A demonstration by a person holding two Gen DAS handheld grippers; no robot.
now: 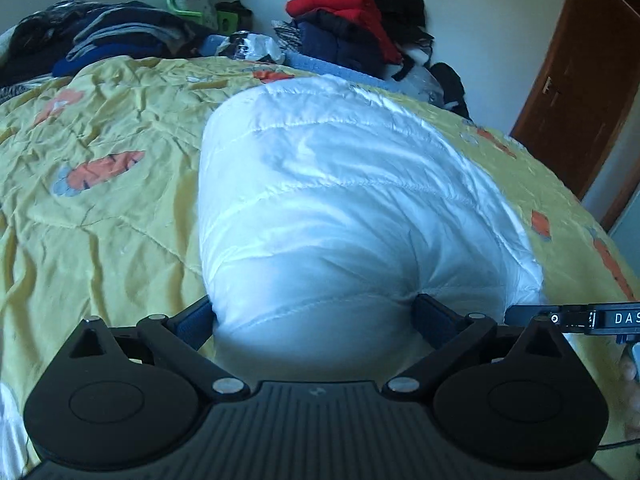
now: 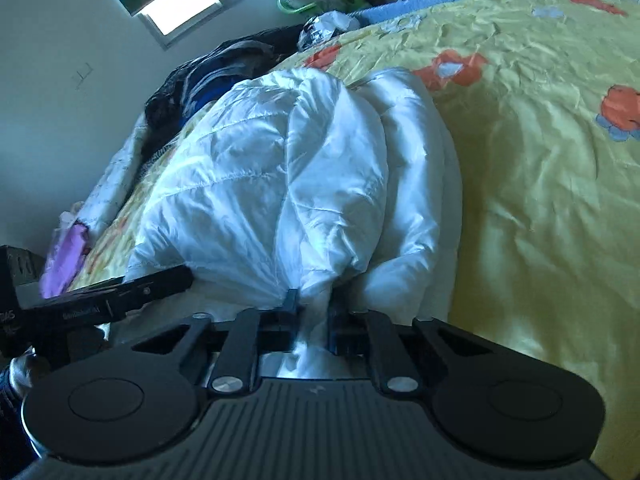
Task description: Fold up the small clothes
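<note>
A white quilted puffer jacket (image 1: 340, 184) lies bunched on the yellow bedspread (image 1: 100, 220). My left gripper (image 1: 316, 312) stands wide open with the jacket's near edge bulging between its fingers. In the right wrist view the same jacket (image 2: 272, 176) is folded over itself, and my right gripper (image 2: 312, 304) is shut on a gathered fold of its near edge. The left gripper's body (image 2: 108, 300) shows at the left of that view, and the right gripper's body (image 1: 592, 318) shows at the right edge of the left wrist view.
A stack of dark clothes (image 1: 112, 36) lies at the bed's far left. A pile with red and navy garments (image 1: 352, 28) sits at the far side. A brown door (image 1: 576, 92) is at the right. A window (image 2: 192, 0) is on the wall.
</note>
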